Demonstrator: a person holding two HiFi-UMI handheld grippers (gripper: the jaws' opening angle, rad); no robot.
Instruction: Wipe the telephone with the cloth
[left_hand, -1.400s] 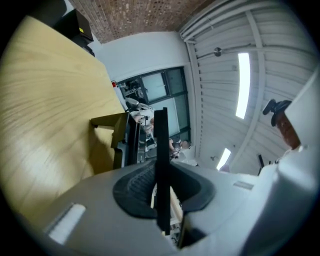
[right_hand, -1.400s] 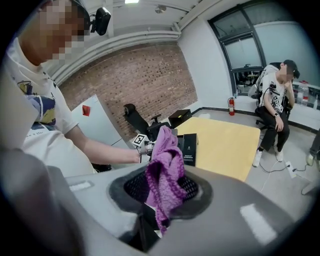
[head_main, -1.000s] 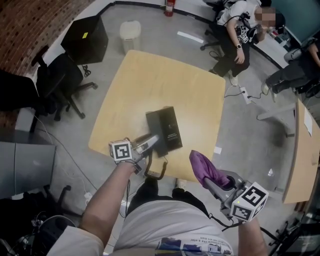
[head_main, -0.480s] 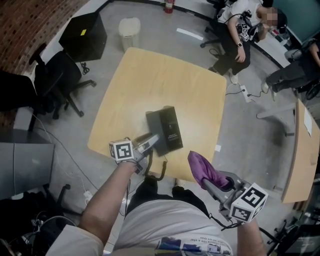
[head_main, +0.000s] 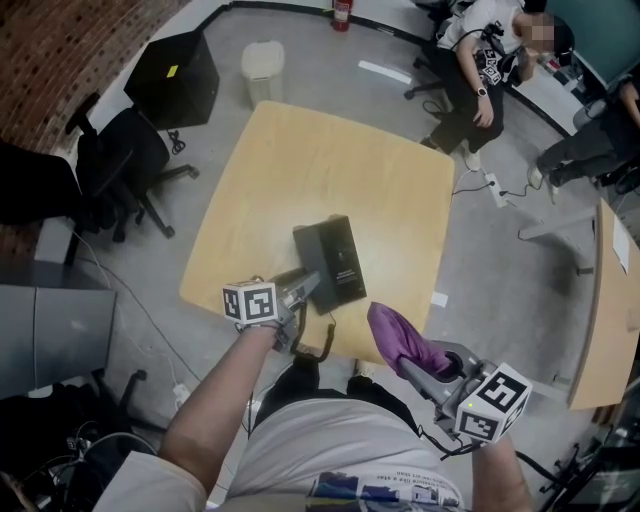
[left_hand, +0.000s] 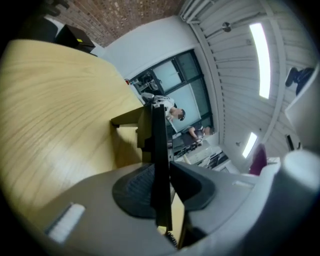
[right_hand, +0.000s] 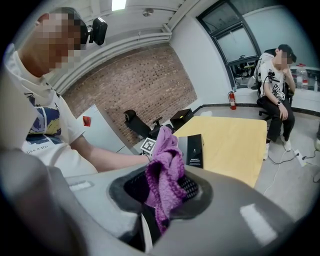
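Purple cloth (right_hand: 165, 170), soft and light, hangs pinched between the right fingers (right_hand: 191, 188). Ahead of them on the bench (head_main: 300, 170), the stiff, probably slippery black telephone (head_main: 330, 262) is best held where the left fingers (left_hand: 135, 190) pinch its thin edge, though they have just eased wider.

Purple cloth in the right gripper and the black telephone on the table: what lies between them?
Only bare wood of the tan table, seen in the head view; the purple fluffy cloth is apart from the black flat telephone.
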